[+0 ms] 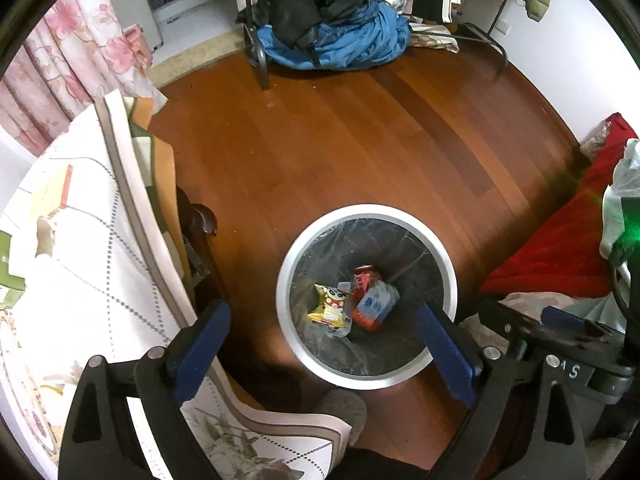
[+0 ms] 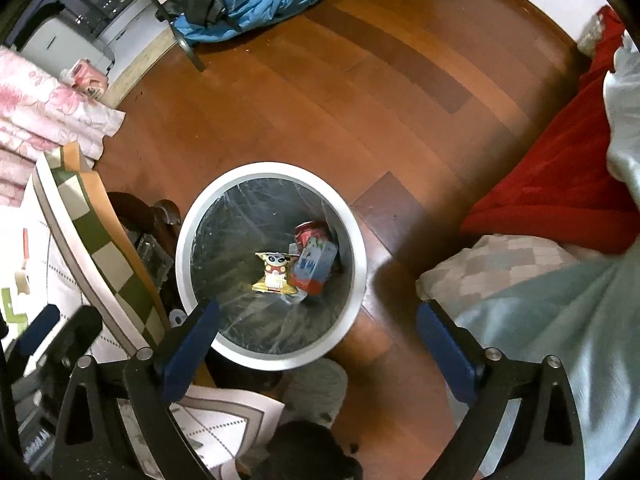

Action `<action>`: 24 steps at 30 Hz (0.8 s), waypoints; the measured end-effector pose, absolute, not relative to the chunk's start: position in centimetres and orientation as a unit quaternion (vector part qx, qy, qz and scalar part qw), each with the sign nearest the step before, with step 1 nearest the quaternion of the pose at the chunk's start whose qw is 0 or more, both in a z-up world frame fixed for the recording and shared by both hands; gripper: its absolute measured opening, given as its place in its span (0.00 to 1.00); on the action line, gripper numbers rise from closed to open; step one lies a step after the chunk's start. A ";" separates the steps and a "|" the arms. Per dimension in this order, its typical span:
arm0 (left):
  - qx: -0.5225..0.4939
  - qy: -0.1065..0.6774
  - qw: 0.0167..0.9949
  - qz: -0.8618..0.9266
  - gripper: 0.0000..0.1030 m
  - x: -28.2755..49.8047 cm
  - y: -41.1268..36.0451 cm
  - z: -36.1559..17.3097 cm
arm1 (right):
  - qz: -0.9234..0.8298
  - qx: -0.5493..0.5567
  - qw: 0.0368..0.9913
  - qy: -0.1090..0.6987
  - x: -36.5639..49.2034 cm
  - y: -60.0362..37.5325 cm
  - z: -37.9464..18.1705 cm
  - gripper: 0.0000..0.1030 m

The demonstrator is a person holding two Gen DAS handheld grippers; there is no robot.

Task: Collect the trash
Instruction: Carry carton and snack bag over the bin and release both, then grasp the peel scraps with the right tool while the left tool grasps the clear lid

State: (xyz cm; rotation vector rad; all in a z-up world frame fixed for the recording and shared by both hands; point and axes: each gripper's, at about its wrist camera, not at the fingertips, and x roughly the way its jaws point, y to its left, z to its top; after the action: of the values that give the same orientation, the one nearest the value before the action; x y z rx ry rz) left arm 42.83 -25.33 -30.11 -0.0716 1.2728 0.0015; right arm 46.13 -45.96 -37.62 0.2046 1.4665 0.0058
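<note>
A round white-rimmed bin with a clear liner stands on the wooden floor. Inside lie a yellow snack packet, a red can and a blue-and-red carton. My left gripper hangs open above the bin's near rim, nothing between its blue fingers. In the right wrist view the same bin holds the snack packet, can and carton. My right gripper is open and empty over the bin's near right edge.
A table with a white patterned cloth stands left of the bin. A red blanket and pale bedding lie at the right. A clothes rack with a blue heap stands at the far side; pink curtains hang left.
</note>
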 end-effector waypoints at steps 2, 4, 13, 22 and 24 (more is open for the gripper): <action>-0.030 0.591 0.806 0.004 0.93 42.6 -25.2 -29.6 | 0.002 0.087 0.741 0.666 45.7 -45.9 -36.9 0.97; -0.028 0.588 0.809 0.005 0.93 42.4 -25.0 -29.1 | 0.003 0.084 0.744 0.663 45.3 -45.9 -36.2 0.97; -0.023 0.564 0.825 0.009 0.94 41.2 -24.5 -25.3 | 0.006 0.078 0.763 0.641 43.6 -45.7 -31.7 0.98; -0.028 0.509 0.860 0.033 0.94 38.2 -20.7 -18.0 | 0.035 0.097 0.809 0.579 41.6 -43.8 -22.4 0.98; -0.037 0.496 0.866 0.051 0.94 37.2 -18.4 -16.5 | 0.056 0.099 0.817 0.565 41.2 -42.2 -20.3 0.98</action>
State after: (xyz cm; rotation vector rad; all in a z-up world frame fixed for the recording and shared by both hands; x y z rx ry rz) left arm 37.16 -18.41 -16.51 -0.0784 1.0388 0.1059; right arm 41.20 -42.24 -20.26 0.2120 1.2054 0.1188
